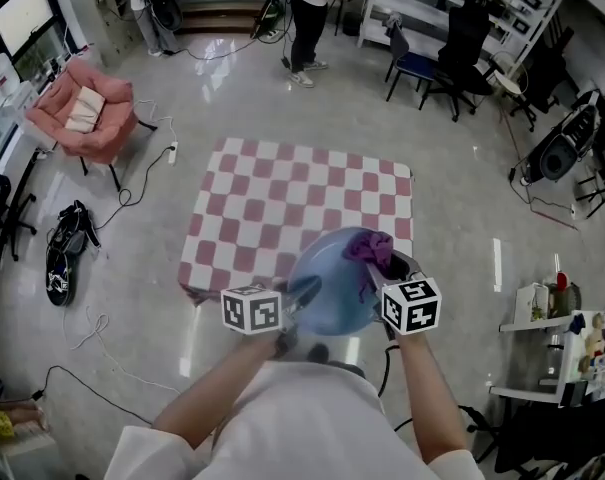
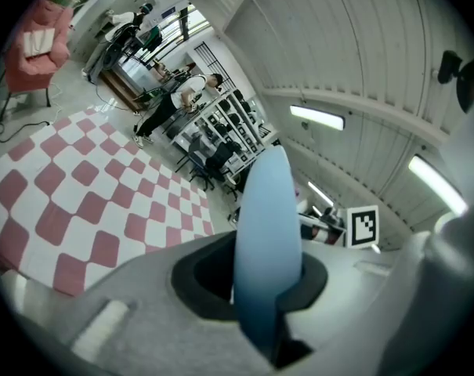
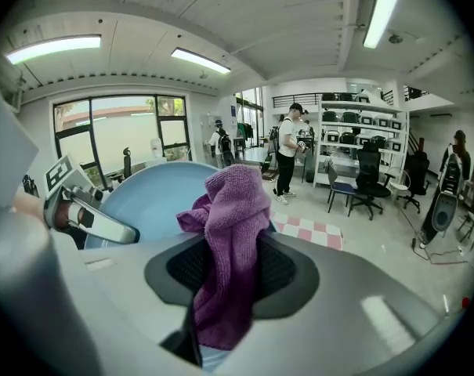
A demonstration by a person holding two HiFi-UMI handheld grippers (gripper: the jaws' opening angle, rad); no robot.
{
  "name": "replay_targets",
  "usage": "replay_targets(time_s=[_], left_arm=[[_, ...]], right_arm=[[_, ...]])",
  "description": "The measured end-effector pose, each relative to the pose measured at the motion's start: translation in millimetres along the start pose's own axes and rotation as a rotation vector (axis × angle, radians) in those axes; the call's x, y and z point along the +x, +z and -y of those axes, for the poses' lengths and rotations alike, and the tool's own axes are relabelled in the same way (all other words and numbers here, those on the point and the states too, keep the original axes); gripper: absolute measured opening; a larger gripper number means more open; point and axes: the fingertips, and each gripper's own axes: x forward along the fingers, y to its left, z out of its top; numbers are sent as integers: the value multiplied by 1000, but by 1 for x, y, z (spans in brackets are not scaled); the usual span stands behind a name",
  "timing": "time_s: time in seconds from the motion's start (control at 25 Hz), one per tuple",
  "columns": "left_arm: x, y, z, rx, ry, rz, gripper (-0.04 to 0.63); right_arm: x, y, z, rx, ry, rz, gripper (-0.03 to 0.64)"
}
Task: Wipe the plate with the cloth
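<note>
A light blue plate is held up in the air over the near edge of the checkered table, tilted. My left gripper is shut on its left rim; in the left gripper view the plate stands edge-on between the jaws. My right gripper is shut on a purple cloth, which rests against the plate's upper right. In the right gripper view the cloth hangs out of the jaws, with the plate just behind it and the left gripper at the left.
A table with a red-and-white checkered cover stands below the plate. A pink armchair is at the far left, office chairs and shelves at the back right. A person stands at the back. Cables lie on the floor.
</note>
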Motion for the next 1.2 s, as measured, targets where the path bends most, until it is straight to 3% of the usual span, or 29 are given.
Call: replay_targets(time_s=[0.32,0.8,1.2], left_arm=[[11,-12,12,110,-18,-97,52],[20,-6,17,187,-30,-135,54],[18,7,11,308,-15,-167,54]], right_arm=[[1,22,-45,-110,163,50,140],[3,28,-98,-204,369,50,140],[-3,31,-130,-246,553,11,140]])
